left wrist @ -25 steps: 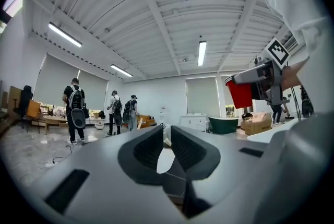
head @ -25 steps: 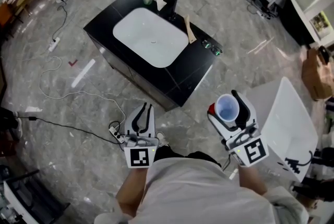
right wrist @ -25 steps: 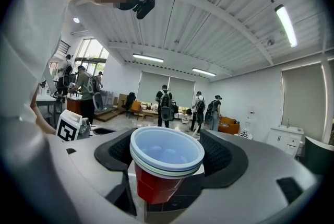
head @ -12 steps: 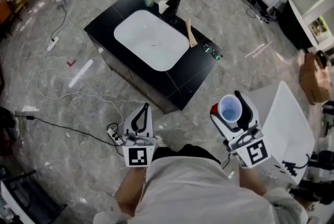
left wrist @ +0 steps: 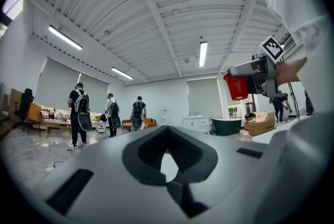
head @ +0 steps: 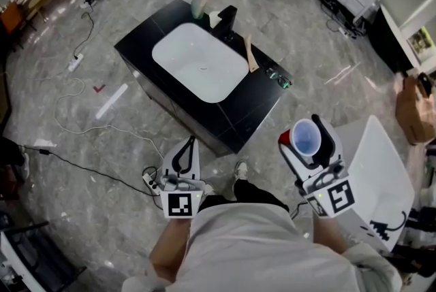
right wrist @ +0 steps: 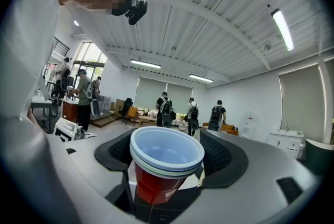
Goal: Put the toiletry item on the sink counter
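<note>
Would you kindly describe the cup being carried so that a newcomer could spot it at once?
Find the black sink counter with its white basin; a person stands off its near corner. Their right gripper is shut on the cup: red outside, pale blue inside, mouth up, unlike the empty, shut left gripper.

Floor power strip (head: pixel 75 61), white table (head: pixel 381 161), brown paper bag (head: pixel 411 107)

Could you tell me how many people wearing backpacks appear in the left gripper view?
3, all far off at left: the leftmost person, the middle person, the rightmost person. Others may be hidden behind the jaws.
</note>
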Motion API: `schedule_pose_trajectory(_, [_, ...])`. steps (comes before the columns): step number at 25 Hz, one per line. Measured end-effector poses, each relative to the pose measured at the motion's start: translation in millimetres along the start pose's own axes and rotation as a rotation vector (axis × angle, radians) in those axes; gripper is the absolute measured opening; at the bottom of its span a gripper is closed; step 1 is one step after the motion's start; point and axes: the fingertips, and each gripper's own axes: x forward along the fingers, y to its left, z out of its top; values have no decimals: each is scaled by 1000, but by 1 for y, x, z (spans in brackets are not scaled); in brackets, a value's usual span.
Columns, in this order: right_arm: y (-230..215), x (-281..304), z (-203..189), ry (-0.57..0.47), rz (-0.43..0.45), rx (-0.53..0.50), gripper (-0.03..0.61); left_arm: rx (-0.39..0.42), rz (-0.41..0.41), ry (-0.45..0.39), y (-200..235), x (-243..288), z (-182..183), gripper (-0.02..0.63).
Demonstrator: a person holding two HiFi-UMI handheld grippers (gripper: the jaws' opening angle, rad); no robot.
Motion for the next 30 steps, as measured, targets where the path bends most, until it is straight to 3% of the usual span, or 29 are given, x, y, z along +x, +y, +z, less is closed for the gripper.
schedule_pose_trajectory(13, [-38,56,-24,-17,206,10,367,21,172,20,-12,26,11,3])
schedule_pose_trajectory(21, [-42,90,-51,-35,254,-26,367,9,163,85,-26,32,-3,3])
schedule_pose_trajectory(30, [-46,125,-120,23,281,-100,367,34,207,135,-28,24,-8,3])
